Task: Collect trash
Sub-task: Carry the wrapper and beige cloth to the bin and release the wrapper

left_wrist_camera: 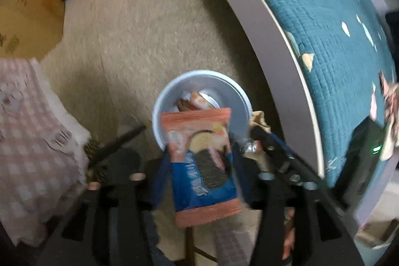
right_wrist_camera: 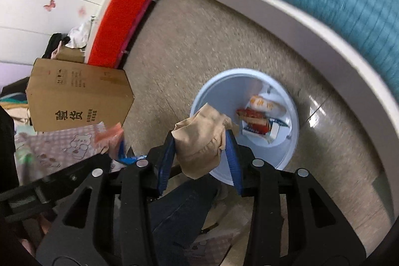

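Trash is already lying in the round pale-blue plastic bin [right_wrist_camera: 286, 101] standing on the speckled beige floor [left_wrist_camera: 139, 41] just beside the grey frame of the bed [left_wrist_camera: 251, 6]: several red, white and orange wrappers [right_wrist_camera: 261, 116] are resting at its bottom. The left gripper [left_wrist_camera: 199, 158] is pointing down over the bin's near rim, its blue-padded jaws standing wide, and the orange-and-blue crinkled snack packet [left_wrist_camera: 202, 166] is sitting between them; the blur is hiding whether either pad is touching it, and the packet's upper edge is overlapping the bin's opening. The right gripper [right_wrist_camera: 199, 153] is angling down at the bin's near rim, its jaws pressing a crumpled tan wad of paper or cloth [right_wrist_camera: 202, 141] from both sides, the wad bulging out past the tips and partly covering the rim. In the left wrist view the right gripper's tip with the tan wad is showing just right of the bin. A teal quilted bedspread [left_wrist_camera: 324, 24] is covering the bed, a brown cardboard box [right_wrist_camera: 77, 96] with printed black characters is standing well apart from the bin, and a pink checked cloth [left_wrist_camera: 32, 136] is lying near it.
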The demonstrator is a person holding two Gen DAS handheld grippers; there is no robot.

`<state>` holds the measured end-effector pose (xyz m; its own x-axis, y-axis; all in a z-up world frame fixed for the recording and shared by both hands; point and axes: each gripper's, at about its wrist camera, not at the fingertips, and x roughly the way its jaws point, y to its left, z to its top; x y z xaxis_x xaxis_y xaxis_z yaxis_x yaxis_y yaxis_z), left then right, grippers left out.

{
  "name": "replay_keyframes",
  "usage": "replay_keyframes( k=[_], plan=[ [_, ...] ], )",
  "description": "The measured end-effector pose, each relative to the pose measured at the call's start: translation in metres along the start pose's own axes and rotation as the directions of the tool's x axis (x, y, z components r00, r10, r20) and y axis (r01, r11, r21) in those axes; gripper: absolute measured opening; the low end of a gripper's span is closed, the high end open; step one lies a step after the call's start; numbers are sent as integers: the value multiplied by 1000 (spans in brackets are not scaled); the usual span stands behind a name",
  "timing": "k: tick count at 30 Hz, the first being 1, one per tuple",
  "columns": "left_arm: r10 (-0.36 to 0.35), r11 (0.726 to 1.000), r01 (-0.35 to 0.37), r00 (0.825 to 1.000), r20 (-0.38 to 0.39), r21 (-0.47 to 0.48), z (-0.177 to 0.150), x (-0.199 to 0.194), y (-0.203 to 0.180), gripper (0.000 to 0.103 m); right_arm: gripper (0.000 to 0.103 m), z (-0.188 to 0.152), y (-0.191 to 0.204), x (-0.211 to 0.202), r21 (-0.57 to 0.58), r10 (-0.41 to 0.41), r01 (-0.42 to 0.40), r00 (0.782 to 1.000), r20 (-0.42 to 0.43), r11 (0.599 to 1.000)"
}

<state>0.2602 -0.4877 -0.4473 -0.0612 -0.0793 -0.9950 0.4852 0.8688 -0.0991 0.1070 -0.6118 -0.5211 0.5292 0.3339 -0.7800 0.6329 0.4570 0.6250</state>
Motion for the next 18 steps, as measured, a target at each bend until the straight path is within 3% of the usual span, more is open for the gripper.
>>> replay_keyframes(
  k=[1,5,11,18],
  plan=[
    [-1,1000,1,1000,-3,-7,1,0,0,82,44,2,-1,3,9,-2,2,1000,-2,1000],
    [49,998,-49,999,20,26,-3,-3,-5,85,70,5,-6,11,38,1,0,1000,-12,999],
    [61,998,-61,998,16,25,-3,-3,-7,86,97,1,-11,0,61,-51,50,999,15,997],
    [77,996,-80,995,63,46,-9,-21,-11,88,97,-7,-4,-33,35,-118,115,990,72,993]
  ],
)
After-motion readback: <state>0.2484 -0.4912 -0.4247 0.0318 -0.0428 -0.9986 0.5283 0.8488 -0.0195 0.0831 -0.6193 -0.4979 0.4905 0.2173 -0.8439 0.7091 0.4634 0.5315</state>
